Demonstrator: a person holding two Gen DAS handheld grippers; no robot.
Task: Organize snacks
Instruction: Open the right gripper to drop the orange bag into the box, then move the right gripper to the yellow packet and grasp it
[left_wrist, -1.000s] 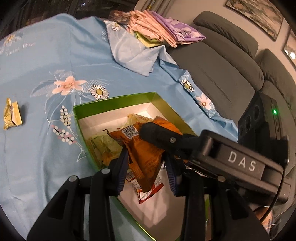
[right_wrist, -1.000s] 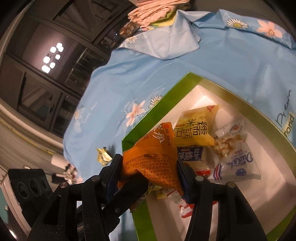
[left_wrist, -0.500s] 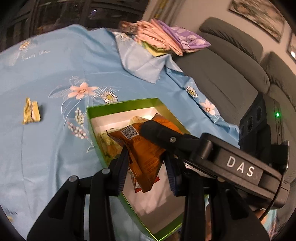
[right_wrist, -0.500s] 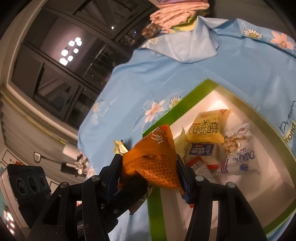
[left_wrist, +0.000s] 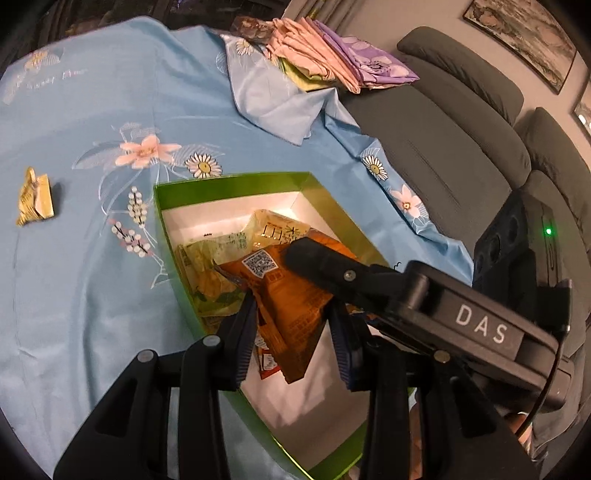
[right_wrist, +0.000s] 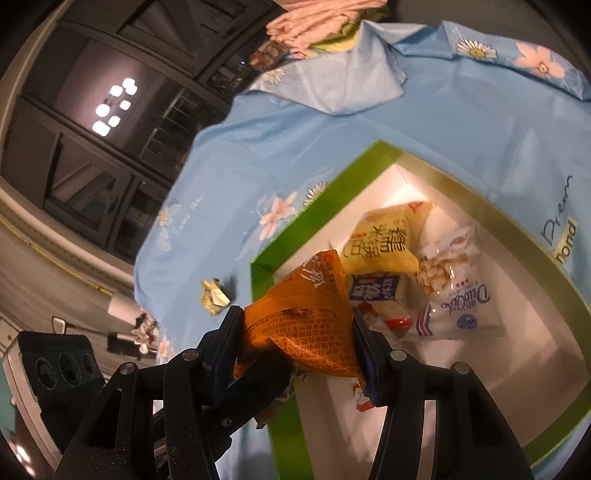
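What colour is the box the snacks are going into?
The box is bright green outside with a white interior, clearest in the left wrist view.

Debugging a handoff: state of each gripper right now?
Left gripper: shut on the orange snack packet, above the green box.
Right gripper: shut on the same orange snack packet.

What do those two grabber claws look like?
Both are black plastic. The left gripper and right gripper have blue ribbed pads, silver screws and cut-out arms. One body shows white "DAS" letters, a green light and a thin black cable.
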